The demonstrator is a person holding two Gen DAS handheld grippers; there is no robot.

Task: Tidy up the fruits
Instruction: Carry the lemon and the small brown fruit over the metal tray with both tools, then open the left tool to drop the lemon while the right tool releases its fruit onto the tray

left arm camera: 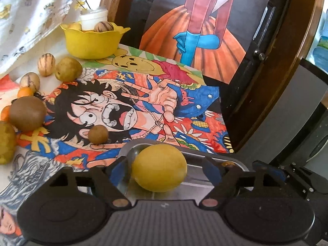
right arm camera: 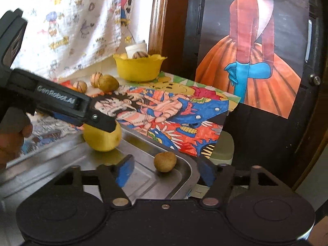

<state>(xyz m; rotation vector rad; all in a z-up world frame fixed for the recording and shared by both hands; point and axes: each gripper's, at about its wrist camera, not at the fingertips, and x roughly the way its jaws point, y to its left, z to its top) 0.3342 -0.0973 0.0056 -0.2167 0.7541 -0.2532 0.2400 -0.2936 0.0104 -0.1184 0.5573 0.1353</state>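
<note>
Left tongs (left arm camera: pixel 166 169) released, blue pads either side of a round yellow fruit (left arm camera: pixel 159 168) resting in the shiny metal tray (right arm camera: pixel 61 164), not pressing it. Right tongs (right arm camera: pixel 166 171) also released, a small brown fruit (right arm camera: pixel 165 161) lying in the tray between them. More fruit sits on the worktop by a yellow scalloped bowl (left arm camera: pixel 92 41).

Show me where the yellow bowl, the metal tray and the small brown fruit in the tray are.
yellow bowl (left arm camera: pixel 92 43), left wrist view, on its front wall.
metal tray (right arm camera: pixel 61 164), right wrist view, on its bare floor.
small brown fruit (right arm camera: pixel 165 161), right wrist view, on its middle.
</note>
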